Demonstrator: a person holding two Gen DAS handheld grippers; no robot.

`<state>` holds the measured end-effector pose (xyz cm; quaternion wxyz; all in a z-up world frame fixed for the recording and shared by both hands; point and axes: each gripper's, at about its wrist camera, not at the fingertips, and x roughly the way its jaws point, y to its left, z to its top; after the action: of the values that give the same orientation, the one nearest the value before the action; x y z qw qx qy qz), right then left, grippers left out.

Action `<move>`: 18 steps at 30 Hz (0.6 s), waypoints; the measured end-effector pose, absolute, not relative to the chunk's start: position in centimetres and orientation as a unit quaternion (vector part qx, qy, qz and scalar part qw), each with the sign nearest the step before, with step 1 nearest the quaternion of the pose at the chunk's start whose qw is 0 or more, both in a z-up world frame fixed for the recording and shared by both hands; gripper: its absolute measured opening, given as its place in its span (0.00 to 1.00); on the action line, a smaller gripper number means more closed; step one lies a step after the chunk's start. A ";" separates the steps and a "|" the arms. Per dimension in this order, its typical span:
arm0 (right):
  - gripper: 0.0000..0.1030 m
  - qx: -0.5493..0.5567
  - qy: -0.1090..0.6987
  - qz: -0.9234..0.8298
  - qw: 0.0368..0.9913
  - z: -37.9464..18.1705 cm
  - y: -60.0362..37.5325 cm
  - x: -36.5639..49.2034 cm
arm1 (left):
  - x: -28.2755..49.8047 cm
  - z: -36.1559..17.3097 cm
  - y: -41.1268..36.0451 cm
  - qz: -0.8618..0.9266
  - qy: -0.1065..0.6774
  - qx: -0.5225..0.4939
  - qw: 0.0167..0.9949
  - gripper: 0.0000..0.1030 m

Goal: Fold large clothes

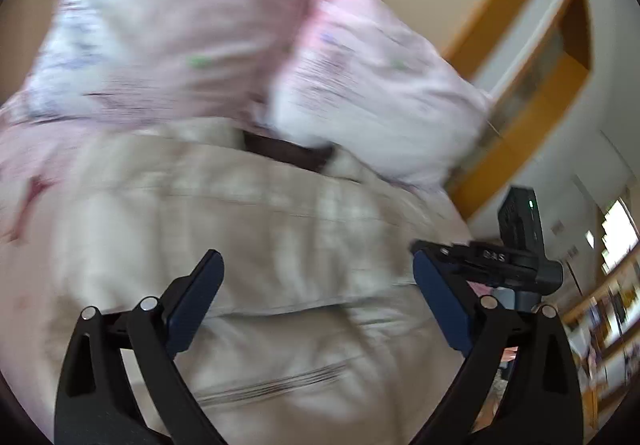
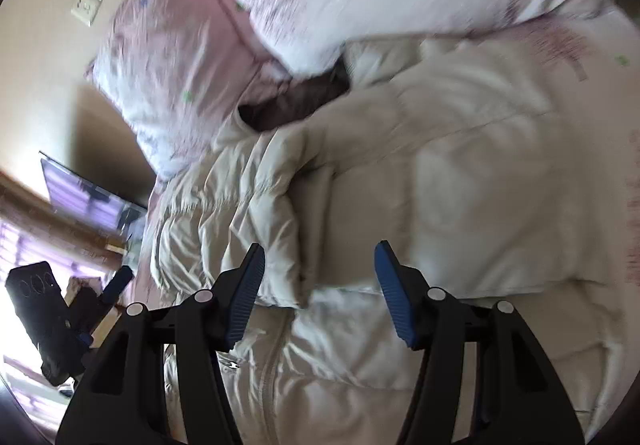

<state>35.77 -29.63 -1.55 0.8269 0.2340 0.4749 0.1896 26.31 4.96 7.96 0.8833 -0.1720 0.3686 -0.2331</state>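
Left gripper and right gripper, both wide and empty, above the cream quilted puffer jacket, one sleeve folded inward at nine o'clock; further folds remain.

Pretty blurry shot, but my left claw is spread wide with nothing in it, hovering over the cream puffer jacket. Pink floral pillows sit at the far side, my right claw near right.

Jacket on bed, pillows behind it, by wall
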 end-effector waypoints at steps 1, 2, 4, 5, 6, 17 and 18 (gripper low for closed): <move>0.57 0.233 0.483 0.194 0.821 -2.1 -29.0 36.2 | 25.9 7.7 6.9 -0.207 0.369 -0.177 0.889 0.96; 0.56 0.233 0.488 0.197 0.818 -2.4 -28.5 36.5 | 25.7 7.5 8.3 -0.182 0.371 -0.179 0.893 0.97; 0.46 0.229 0.502 0.207 0.808 -3.3 -27.1 37.2 | 24.8 6.9 11.7 -0.126 0.372 -0.182 0.901 0.98; 0.40 0.225 0.507 0.211 0.805 -3.6 -26.4 37.5 | 24.4 6.7 12.9 -0.103 0.372 -0.182 0.905 0.98; 0.18 0.219 0.511 0.214 0.803 -3.9 -25.7 37.7 | 24.1 6.4 14.2 -0.079 0.373 -0.181 0.907 0.98; 0.08 0.218 0.419 0.168 0.865 -0.7 -28.2 34.4 | 21.2 3.5 22.0 0.012 0.392 -0.188 0.900 0.98; 0.08 0.221 0.422 0.164 0.864 -0.9 -28.5 34.4 | 21.2 3.4 21.9 0.009 0.391 -0.190 0.900 0.98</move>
<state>34.40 -28.50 -0.85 0.8639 0.2212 0.4217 0.1642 21.16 21.92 3.38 0.9004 -0.1902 0.3912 0.0090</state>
